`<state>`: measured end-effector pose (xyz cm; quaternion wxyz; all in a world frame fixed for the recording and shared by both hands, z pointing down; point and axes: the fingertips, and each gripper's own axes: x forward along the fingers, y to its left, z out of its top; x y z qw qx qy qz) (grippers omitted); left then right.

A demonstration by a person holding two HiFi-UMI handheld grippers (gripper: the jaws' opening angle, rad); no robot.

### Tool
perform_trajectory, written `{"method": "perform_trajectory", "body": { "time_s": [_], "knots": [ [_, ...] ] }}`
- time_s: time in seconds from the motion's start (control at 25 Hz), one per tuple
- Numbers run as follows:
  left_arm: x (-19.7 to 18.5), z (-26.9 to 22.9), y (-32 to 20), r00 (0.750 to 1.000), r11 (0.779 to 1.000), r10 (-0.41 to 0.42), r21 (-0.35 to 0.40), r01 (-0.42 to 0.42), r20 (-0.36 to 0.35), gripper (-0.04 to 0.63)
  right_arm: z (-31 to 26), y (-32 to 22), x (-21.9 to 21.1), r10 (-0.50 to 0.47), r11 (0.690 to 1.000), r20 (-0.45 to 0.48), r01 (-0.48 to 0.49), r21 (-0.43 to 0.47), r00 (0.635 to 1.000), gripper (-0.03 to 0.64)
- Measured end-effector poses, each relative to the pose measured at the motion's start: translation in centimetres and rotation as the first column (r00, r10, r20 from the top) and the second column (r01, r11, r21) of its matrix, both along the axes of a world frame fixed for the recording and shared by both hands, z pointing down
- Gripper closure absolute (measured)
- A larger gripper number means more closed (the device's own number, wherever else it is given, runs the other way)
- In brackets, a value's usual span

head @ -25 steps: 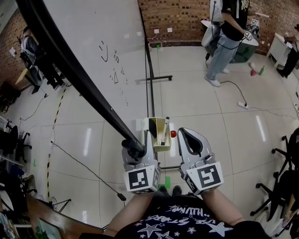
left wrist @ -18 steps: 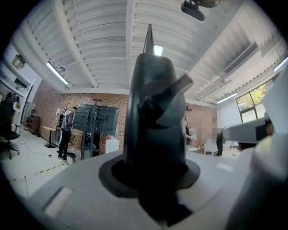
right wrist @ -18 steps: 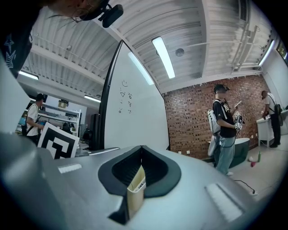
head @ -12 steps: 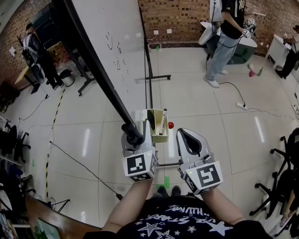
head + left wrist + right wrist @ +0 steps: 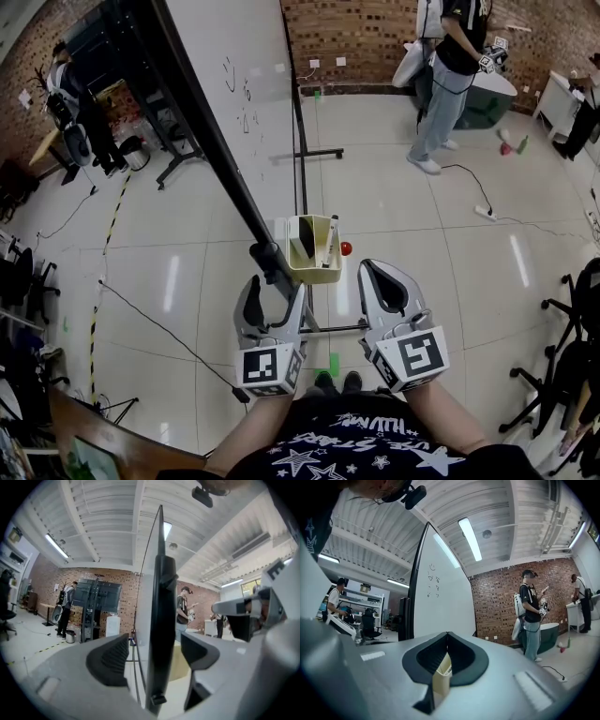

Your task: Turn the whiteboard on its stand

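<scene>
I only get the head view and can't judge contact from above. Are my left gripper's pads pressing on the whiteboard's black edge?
Observer: No. In the left gripper view the left gripper has just been opening. The whiteboard's black edge stands upright between the jaws, clear of the pads on both sides and nearer the right one.
Operator: And the right one, is it holding anything?
Observer: No. The right gripper view shows the right gripper with its tips together and nothing pinched. The beige tray only shows through the hollow below the tips, beyond the jaws.
</scene>
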<state>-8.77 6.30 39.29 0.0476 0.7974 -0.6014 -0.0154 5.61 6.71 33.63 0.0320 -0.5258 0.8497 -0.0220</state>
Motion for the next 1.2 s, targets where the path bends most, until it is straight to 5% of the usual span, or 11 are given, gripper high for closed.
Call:
{"method": "perform_trajectory", "body": {
  "time_s": [0.2, 0.36, 0.52, 0.96, 1.2],
  "knots": [
    [0.9, -3.7, 3.5, 0.997, 0.996, 0.074, 0.052, -0.074, -0.014, 0.285, 0.0, 0.5, 0.2, -0.002, 1.0, -0.01, 0.002, 0.018, 1.0, 0.609],
    [3.1, -4.4, 5.8, 0.977, 0.973, 0.199, 0.104, -0.207, 0.083, 0.441, -0.1, 1.1, 0.3, -0.015, 1.0, -0.005, 0.015, 0.017, 1.0, 0.609],
    [4.2, -4.0, 6.7, 0.955, 0.953, 0.28, 0.095, -0.289, 0.094, 0.592, -0.2, 2.6, -0.9, -0.074, 0.997, 0.006, 0.074, 0.013, 0.997, 0.609],
    [4.9, -3.9, 5.4, 0.957, 0.957, 0.286, 0.042, -0.288, 0.039, 0.592, 1.0, 4.9, -4.9, -0.219, 0.975, -0.013, 0.218, -0.032, 0.976, 0.609],
    [4.6, -4.1, 5.2, 0.959, 0.958, 0.281, 0.039, -0.283, 0.044, 0.592, 1.2, 4.9, -4.9, -0.221, 0.975, -0.044, 0.219, -0.046, 0.974, 0.609]
  ]
}}
